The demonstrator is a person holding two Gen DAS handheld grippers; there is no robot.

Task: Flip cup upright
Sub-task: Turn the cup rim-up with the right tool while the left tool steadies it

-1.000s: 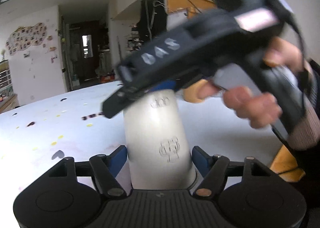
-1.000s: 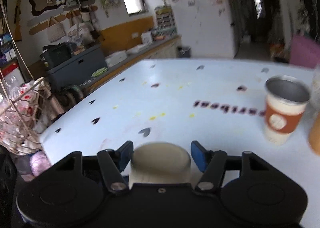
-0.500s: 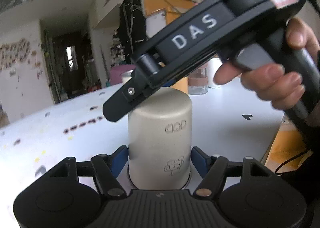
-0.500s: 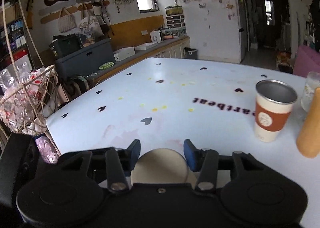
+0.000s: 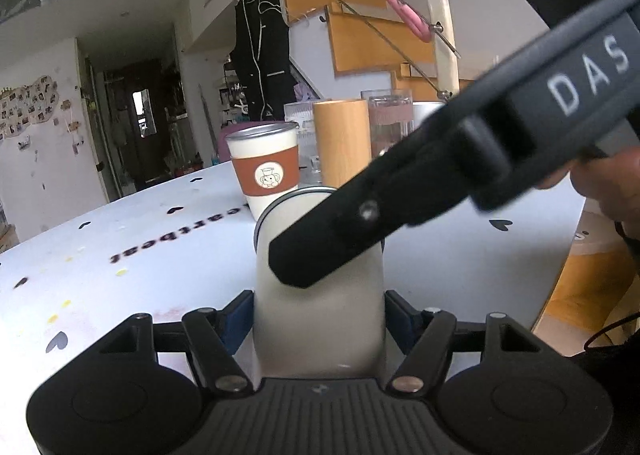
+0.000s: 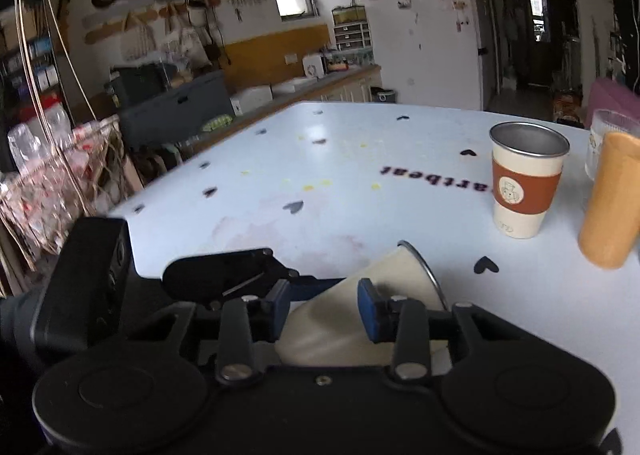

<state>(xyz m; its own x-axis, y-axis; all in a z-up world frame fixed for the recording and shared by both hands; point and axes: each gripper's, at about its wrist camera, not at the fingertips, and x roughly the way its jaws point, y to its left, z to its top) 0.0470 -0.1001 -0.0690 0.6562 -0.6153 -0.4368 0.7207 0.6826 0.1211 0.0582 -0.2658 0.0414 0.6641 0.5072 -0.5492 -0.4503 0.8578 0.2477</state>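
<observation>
The cream cup [image 5: 320, 315] with a metal rim is held between both grippers over the white table. In the left wrist view it points rim-away and my left gripper [image 5: 319, 313] is shut on its body. In the right wrist view the cup [image 6: 360, 307] lies tilted on its side, rim [image 6: 424, 275] toward the upper right, and my right gripper [image 6: 323, 309] is shut on it. The right gripper's body [image 5: 440, 175] crosses over the cup in the left wrist view. The left gripper's body [image 6: 224, 275] shows at the left in the right wrist view.
An upright cream cup with a brown sleeve [image 6: 524, 183] [image 5: 266, 171] stands on the table [image 6: 320, 183]. Beside it are an orange cylinder [image 6: 612, 199] [image 5: 342, 143] and clear glasses [image 5: 390, 123]. The table edge falls off at left toward a wire basket [image 6: 52, 183].
The cup has turned from base-up to tilted with its rim away from the left gripper. Both grippers rotated with it, and the right gripper closed in on the cup.
</observation>
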